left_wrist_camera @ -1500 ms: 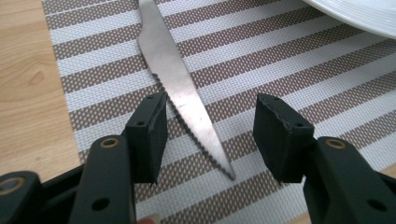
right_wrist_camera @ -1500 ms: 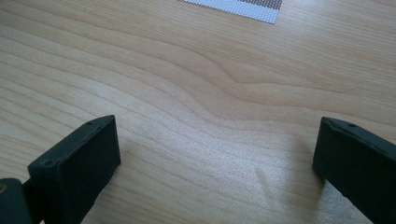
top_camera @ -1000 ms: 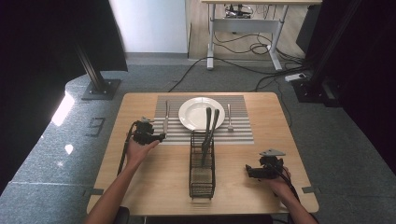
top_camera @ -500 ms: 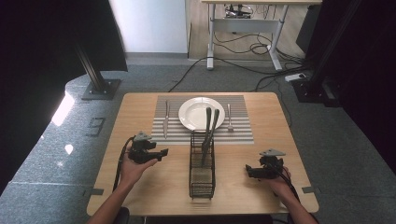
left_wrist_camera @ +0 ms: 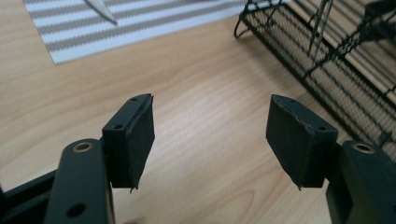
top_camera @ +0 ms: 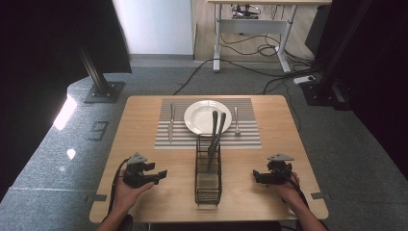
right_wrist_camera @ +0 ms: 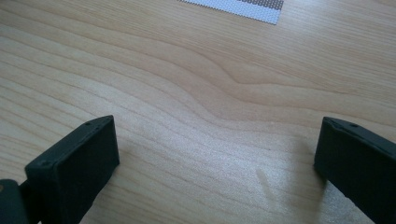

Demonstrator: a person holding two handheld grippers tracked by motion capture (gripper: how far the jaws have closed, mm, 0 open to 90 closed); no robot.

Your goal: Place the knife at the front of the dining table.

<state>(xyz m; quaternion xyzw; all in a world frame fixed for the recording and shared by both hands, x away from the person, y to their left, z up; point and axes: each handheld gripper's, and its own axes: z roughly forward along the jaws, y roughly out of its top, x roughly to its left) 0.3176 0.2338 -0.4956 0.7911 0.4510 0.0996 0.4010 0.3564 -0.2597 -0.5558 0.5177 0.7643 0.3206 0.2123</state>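
left gripper [top_camera: 161, 174]: jaws apart, empty, just opened further | right gripper [top_camera: 255, 177]: apart, seemingly empty | wire basket [top_camera: 208, 185] between

— What's the rack [top_camera: 208, 185] like?
— Black wire mesh, long and narrow, standing upright at lower centre of the high view.
— Anything in it?
— Two dark utensils [top_camera: 215, 137] leaning at its far end.
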